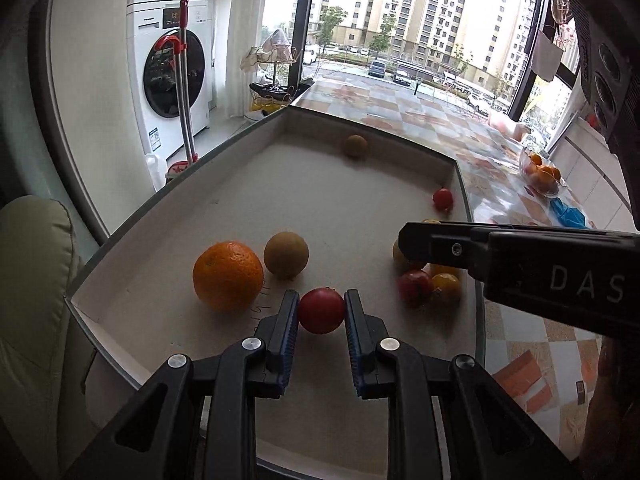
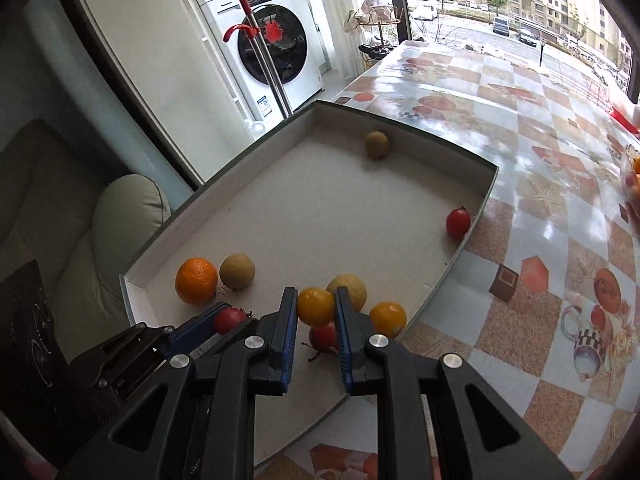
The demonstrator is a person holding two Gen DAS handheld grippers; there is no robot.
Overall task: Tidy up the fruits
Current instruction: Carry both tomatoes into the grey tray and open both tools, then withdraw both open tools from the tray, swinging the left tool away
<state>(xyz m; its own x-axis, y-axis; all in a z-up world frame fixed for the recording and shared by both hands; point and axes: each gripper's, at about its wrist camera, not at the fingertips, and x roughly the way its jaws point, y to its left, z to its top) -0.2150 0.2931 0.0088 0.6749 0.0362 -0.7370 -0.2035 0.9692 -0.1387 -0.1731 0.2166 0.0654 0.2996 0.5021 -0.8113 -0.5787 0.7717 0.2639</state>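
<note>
- Small red round tomato (image 1: 321,311) and small yellow-orange round citrus fruit (image 2: 315,306) are judged light, smooth-skinned, prone to roll; the tomato is prob. soft and easily bruised, so gentle pressure across the widest part (equator) is advised.
- Large orange citrus (image 1: 228,275) is judged heavier w/ pebbled, grippier peel; a wider opening would be needed, taken at mid-height.
- All fruit is found inside the shallow grey cardboard tray (image 1: 132,216) on the tile-patterned bench (image 2: 520,168).
- Left tongs (image 1: 321,316): narrowly parted, blue pads are seen against both sides of the red tomato, at the near edge of the tray, just beside the large orange and a tan round fruit (image 1: 286,255). Whether it is lifted cannot be told.
- Right tongs (image 2: 316,308): narrowly parted, clamped on the yellow-orange fruit; pads touch both flanks. Close by, another red tomato (image 2: 323,336), a pale yellow round fruit (image 2: 352,290) and a second yellow-orange fruit (image 2: 387,319) are clustered.
- Well apart: a lone red tomato (image 2: 458,222) by the right wall, a brown-green round fruit (image 2: 377,144) near the far wall.
- Risk, as judged: neighbours may be nudged and set rolling.
</note>
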